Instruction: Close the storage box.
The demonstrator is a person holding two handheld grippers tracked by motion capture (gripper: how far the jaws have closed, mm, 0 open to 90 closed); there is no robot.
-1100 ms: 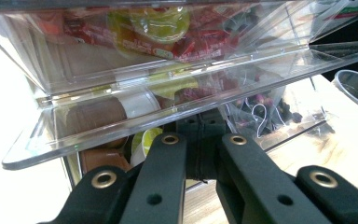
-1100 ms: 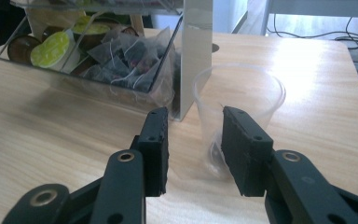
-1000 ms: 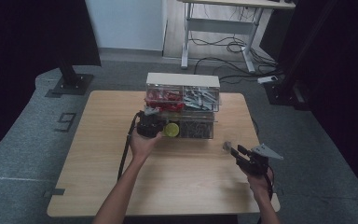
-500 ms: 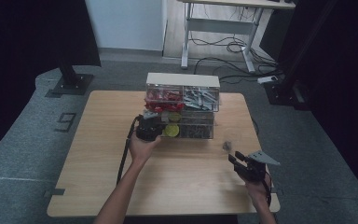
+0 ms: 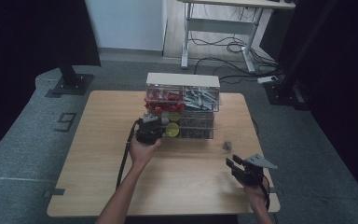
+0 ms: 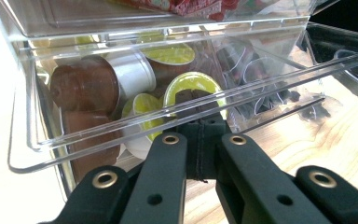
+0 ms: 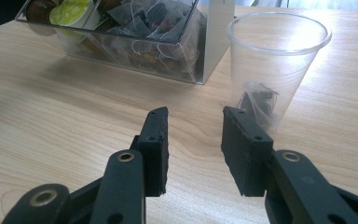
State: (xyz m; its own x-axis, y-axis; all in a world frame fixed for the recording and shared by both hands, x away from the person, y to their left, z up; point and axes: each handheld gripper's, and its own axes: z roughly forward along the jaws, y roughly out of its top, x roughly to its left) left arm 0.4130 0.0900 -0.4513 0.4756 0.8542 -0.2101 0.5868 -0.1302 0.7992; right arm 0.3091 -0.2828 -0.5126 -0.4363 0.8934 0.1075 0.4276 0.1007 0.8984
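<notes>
A clear plastic drawer cabinet stands at the table's far middle. Its lower drawer is pulled out and holds brown coffee pods, green-lidded pods and tea bags. My left gripper is shut, its jaws pressed together at the drawer's front lip; I cannot tell whether the lip is pinched. My right gripper is open with nothing between its jaws. It points at a clear plastic cup, a short way ahead, with one dark tea bag inside.
The cabinet's upper drawers hold red packets and grey sachets. The cup stands right of the cabinet on the wooden table. A desk frame with cables is on the floor beyond.
My right gripper has drawn back a little toward the table's near edge, away from the cup. The left gripper stays at the drawer front.
</notes>
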